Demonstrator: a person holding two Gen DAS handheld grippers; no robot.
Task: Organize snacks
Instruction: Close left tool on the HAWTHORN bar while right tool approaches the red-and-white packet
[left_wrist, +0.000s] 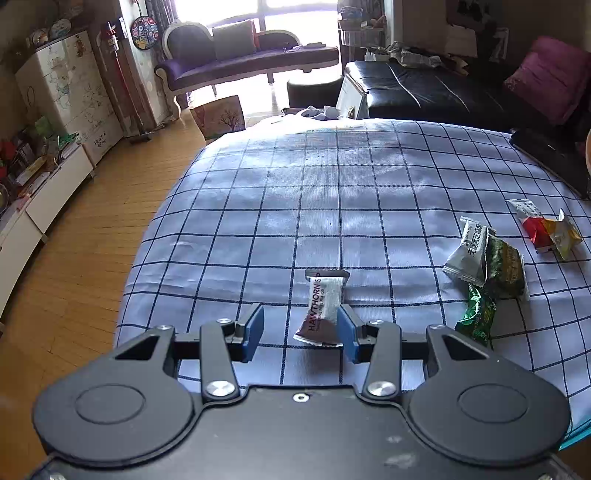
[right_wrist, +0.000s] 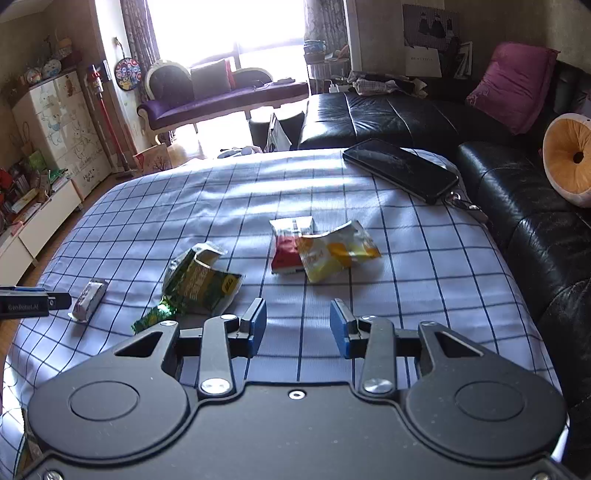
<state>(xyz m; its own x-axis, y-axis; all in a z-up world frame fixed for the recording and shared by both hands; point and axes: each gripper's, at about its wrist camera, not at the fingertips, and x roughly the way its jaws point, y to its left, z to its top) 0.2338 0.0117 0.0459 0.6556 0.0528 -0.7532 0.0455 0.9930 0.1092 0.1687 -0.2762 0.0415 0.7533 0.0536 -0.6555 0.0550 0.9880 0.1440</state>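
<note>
Sunlit living room all round, and under both grippers a desk covered in a blue checked cloth. From where I sit, my left gripper has its jaws apart around the white hawthorn snack; the right pad looks to be touching the wrapper, the left pad stands clear, so I judge nothing is clamped yet. My right gripper hovers with jaws apart over bare cloth, holding nothing.

Outward from there, the green packets lie in a loose heap with a grey-white packet, and beyond them the red packet sits overlapped by the yellow packet. No container or sorted row shows, so I judge the organizing has barely begun: every snack is loose and needs gathering.

Only the left wrist view lets me read the hawthorn label and the pads beside it. Only the right wrist view shows the black phone at the far corner, the black sofa, and the left gripper's tip near the hawthorn snack from the side.
</note>
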